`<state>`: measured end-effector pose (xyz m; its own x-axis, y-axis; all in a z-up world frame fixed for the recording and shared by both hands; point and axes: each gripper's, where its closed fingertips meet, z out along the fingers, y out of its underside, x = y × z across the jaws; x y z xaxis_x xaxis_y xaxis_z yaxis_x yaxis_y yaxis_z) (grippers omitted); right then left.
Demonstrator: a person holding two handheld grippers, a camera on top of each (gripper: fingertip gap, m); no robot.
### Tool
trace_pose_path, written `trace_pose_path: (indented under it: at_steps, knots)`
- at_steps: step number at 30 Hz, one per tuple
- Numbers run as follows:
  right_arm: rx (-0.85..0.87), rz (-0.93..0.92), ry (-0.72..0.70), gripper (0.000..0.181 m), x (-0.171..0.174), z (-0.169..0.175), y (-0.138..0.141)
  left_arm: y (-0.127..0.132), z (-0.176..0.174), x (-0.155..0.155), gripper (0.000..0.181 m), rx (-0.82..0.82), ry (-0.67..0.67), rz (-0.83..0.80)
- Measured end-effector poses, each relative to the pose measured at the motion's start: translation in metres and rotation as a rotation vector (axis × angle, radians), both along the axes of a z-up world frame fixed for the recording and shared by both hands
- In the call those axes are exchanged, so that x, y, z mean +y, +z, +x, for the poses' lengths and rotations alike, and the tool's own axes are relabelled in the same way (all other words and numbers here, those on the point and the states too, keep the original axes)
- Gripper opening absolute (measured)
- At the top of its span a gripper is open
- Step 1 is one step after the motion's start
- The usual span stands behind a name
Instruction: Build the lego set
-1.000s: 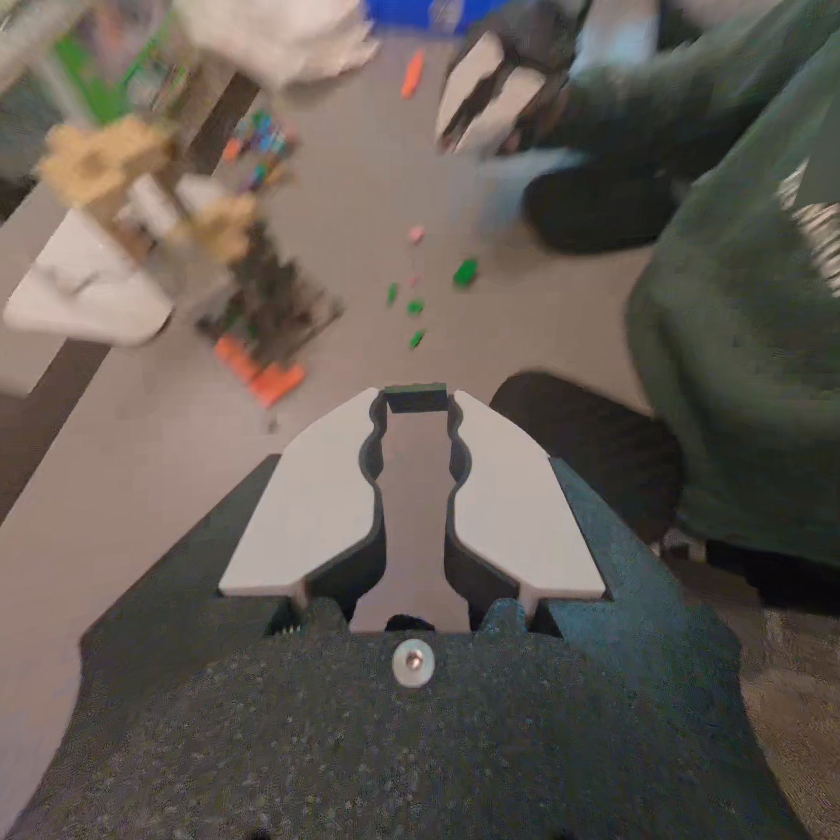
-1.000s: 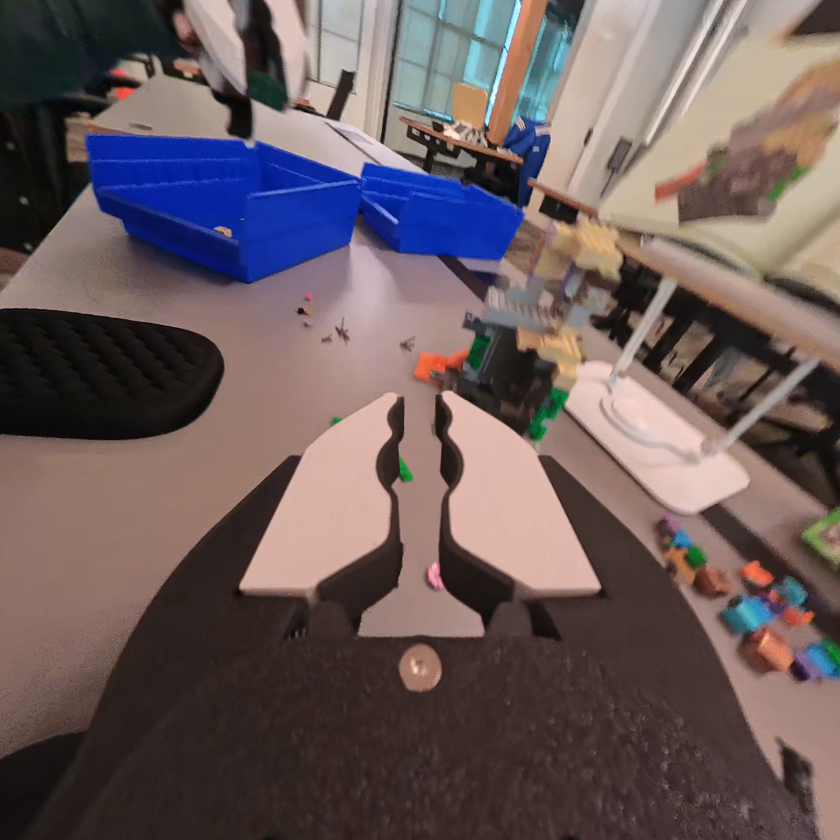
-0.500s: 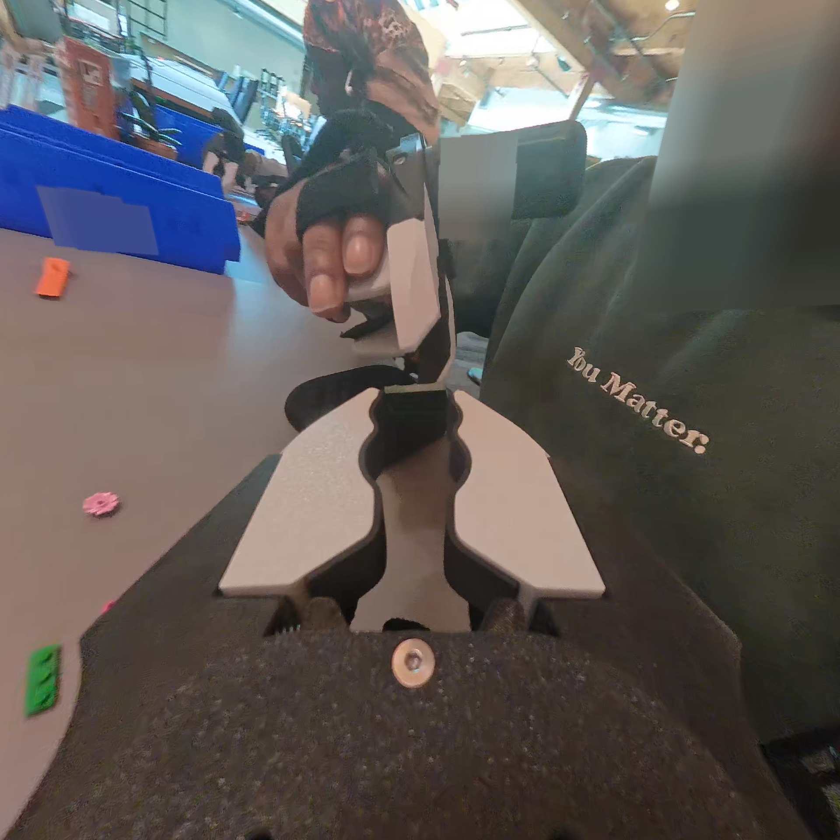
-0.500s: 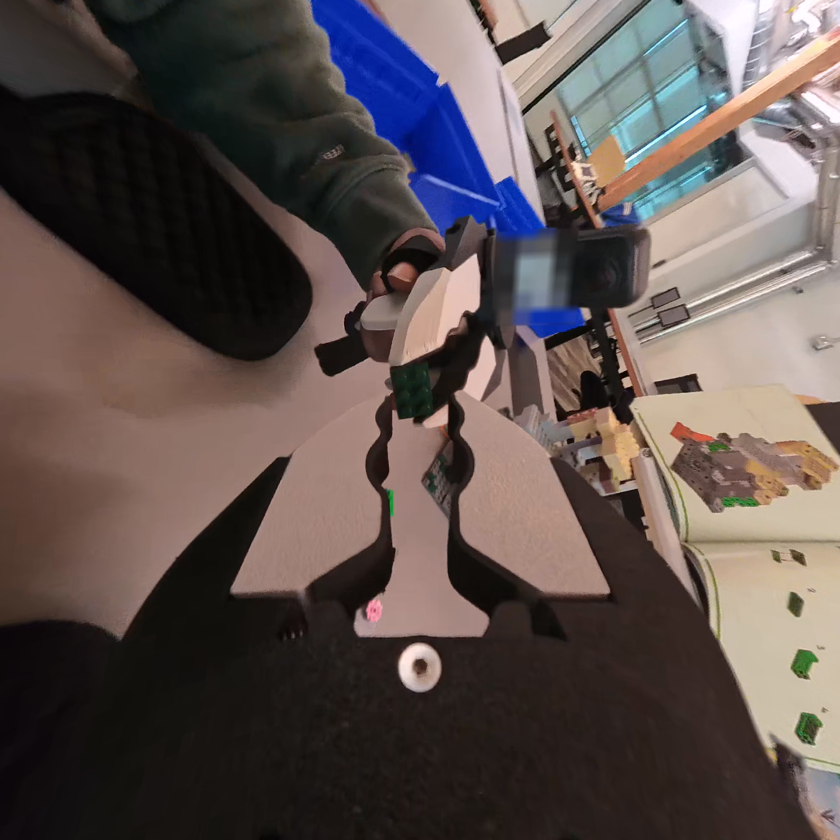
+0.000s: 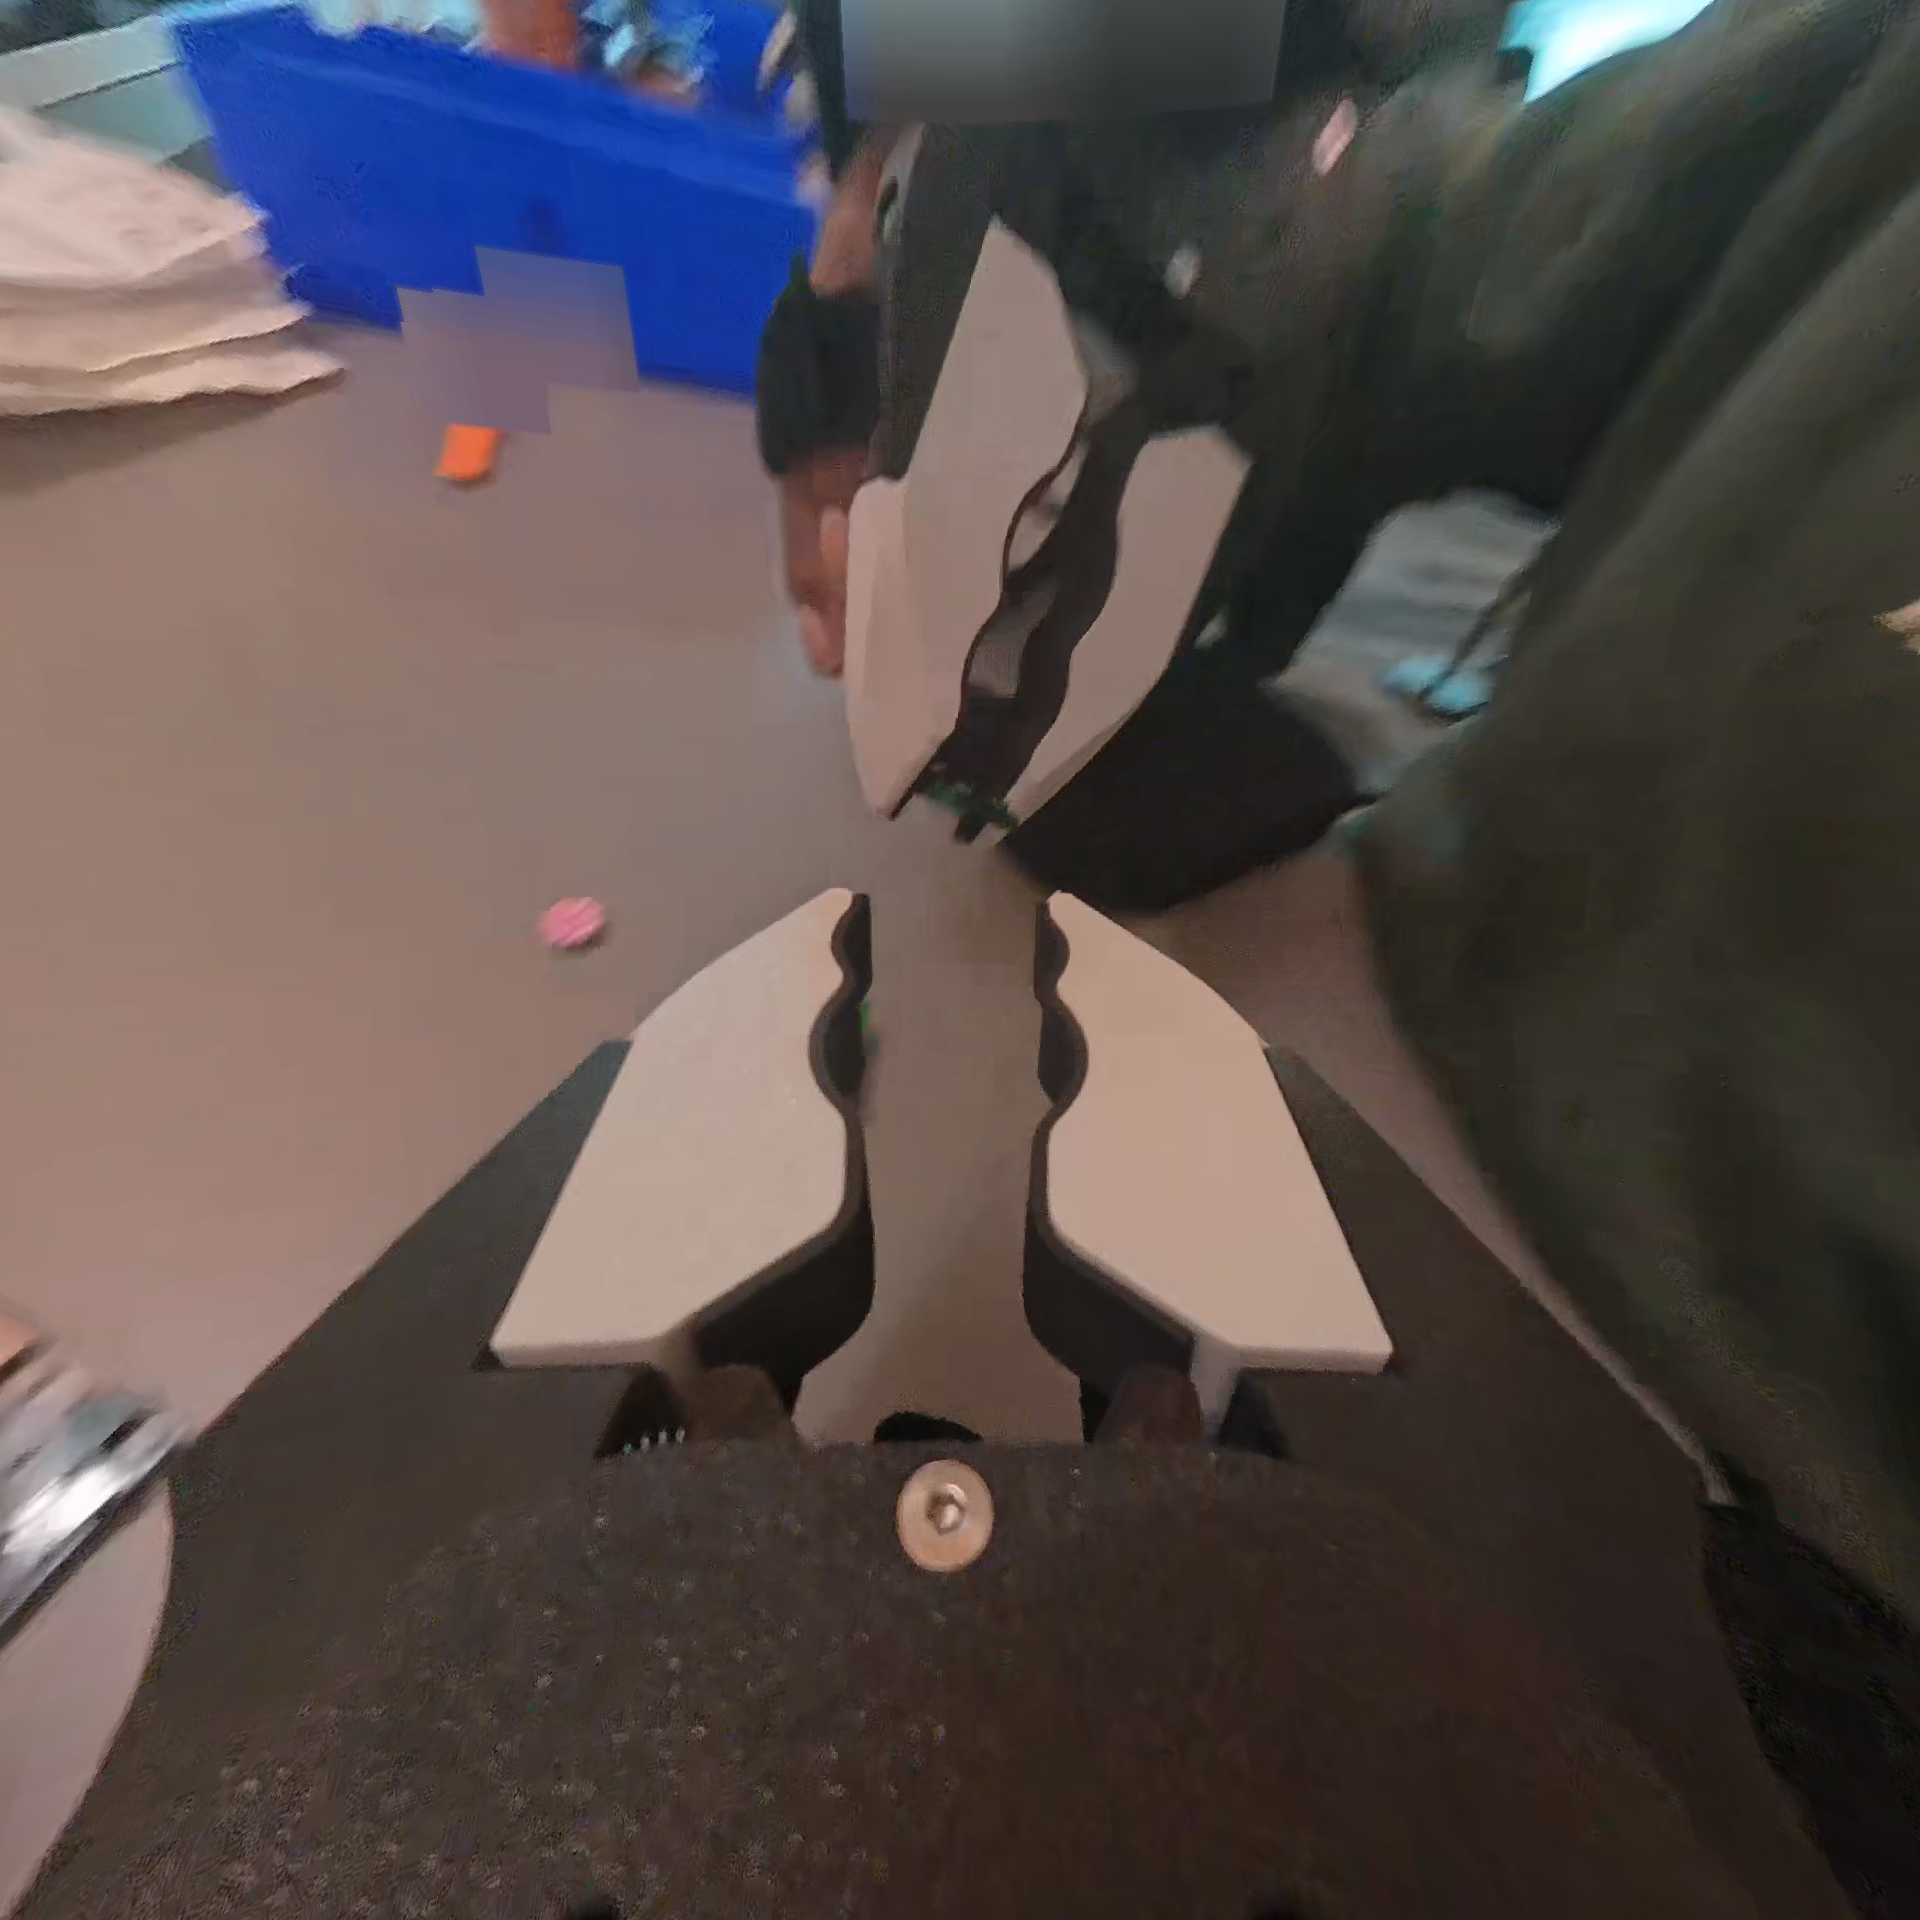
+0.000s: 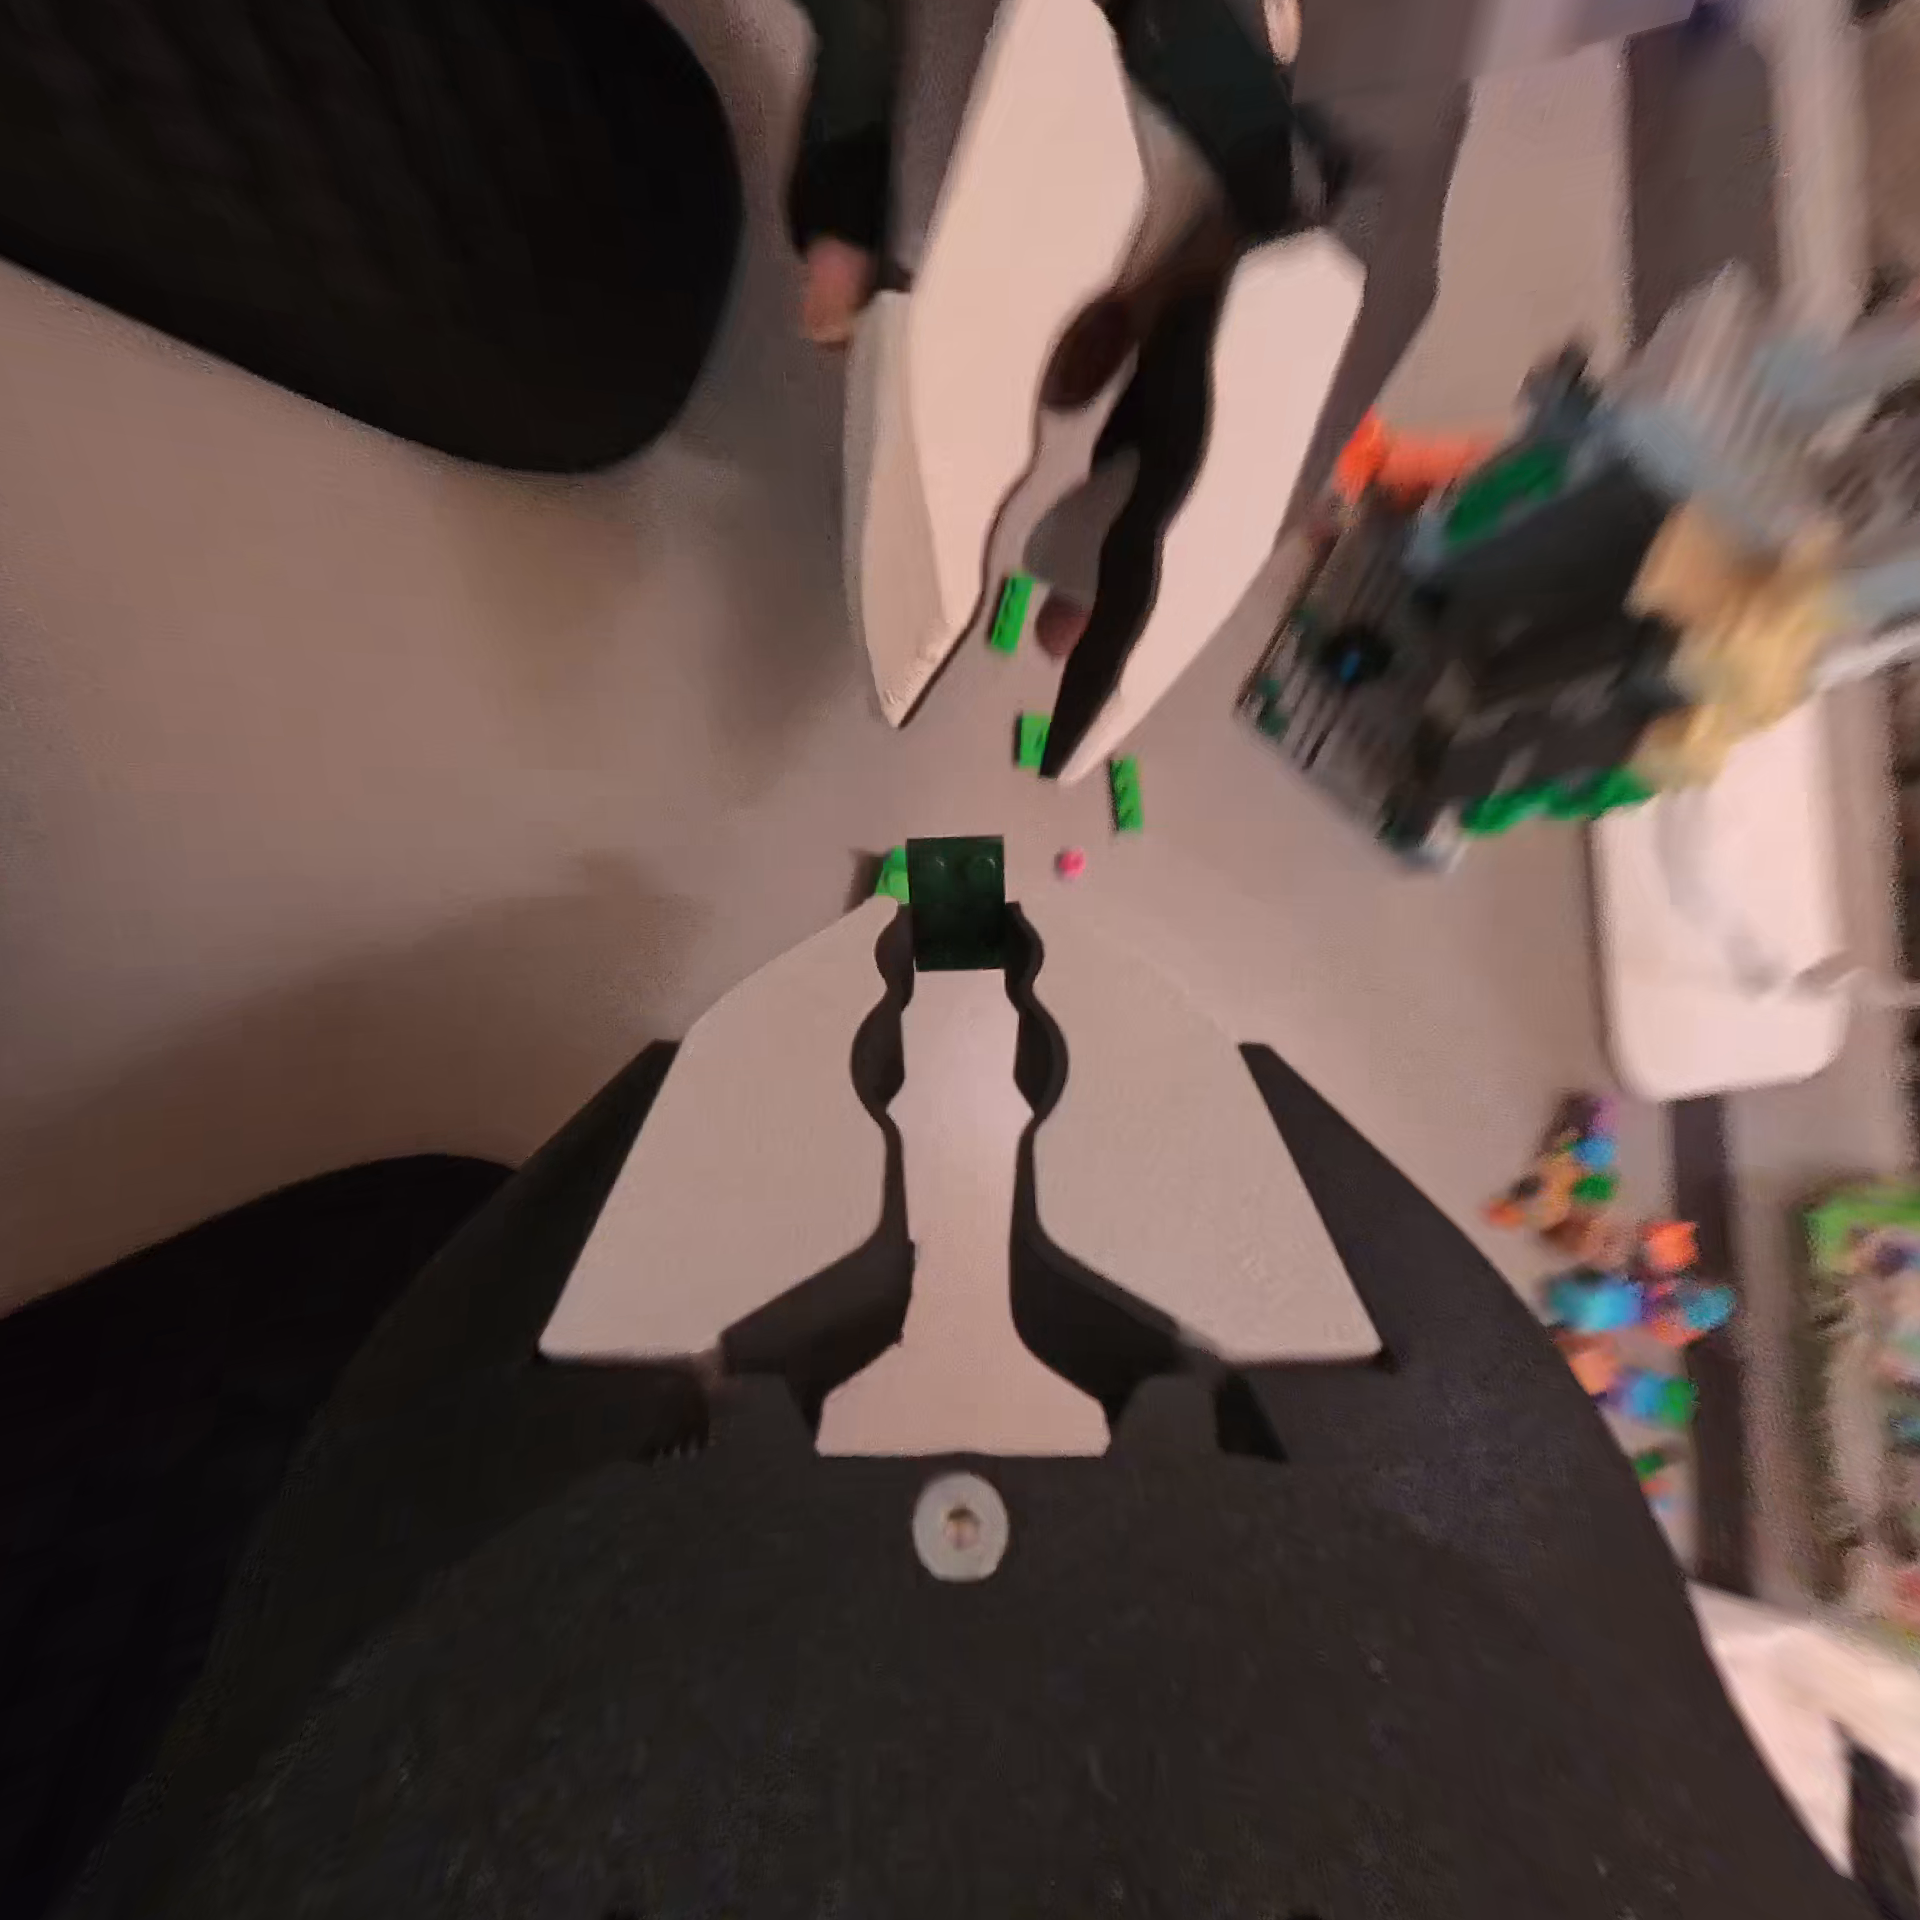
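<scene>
My right gripper (image 6: 951,914) is shut on a dark green brick (image 6: 956,883), held by its near end above the grey table (image 6: 416,727). My left gripper (image 5: 951,904) is open and empty. It faces the right gripper (image 5: 961,810) tip to tip, a short way apart, with the brick (image 5: 961,798) showing between the right tips. In the right wrist view the left gripper (image 6: 982,743) hangs open just beyond the brick. The partly built lego model (image 6: 1538,603) stands blurred at the right. Loose bright green pieces (image 6: 1013,613) lie under the left gripper.
A blue bin (image 5: 499,197), paper bags (image 5: 125,301) and an orange piece (image 5: 468,452) lie at the far side. A pink round piece (image 5: 571,923) lies near. Black pads (image 6: 343,229), a white stand base (image 6: 1714,935) and a pile of coloured pieces (image 6: 1621,1288) sit around.
The dark green brick has passed from my left gripper to my right one. The left gripper has opened and drawn back a little. Both views have swung down toward the table.
</scene>
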<state>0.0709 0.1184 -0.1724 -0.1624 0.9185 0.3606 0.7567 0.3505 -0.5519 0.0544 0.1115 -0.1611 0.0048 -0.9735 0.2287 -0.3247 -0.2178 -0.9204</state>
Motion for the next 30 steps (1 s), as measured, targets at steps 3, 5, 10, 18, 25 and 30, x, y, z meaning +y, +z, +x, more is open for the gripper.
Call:
trace_pose_path:
  at_steps: [3,5,10,18,25,30]
  knots:
    - [-0.120,-0.210,-0.139,0.016,0.005,0.003,-0.027,-0.039,-0.008,0.020,0.030,0.236,0.125,0.132]
    - [-0.175,-0.305,-0.198,0.016,0.005,0.001,-0.039,-0.061,-0.011,0.022,0.033,0.370,0.145,0.165]
    - [-0.304,-0.395,-0.289,0.016,0.005,-0.001,-0.057,-0.083,-0.006,0.019,0.034,0.465,0.127,0.183]
    - [-0.317,-0.405,-0.338,0.016,0.008,-0.002,-0.064,-0.089,0.002,0.017,0.032,0.443,0.101,0.167]
    - [-0.330,-0.415,-0.345,0.017,0.008,-0.003,-0.072,-0.087,-0.004,0.011,0.029,0.407,0.082,0.151]
    - [-0.339,-0.416,-0.352,0.017,0.010,-0.004,-0.074,-0.087,-0.010,0.010,0.029,0.401,0.085,0.147]
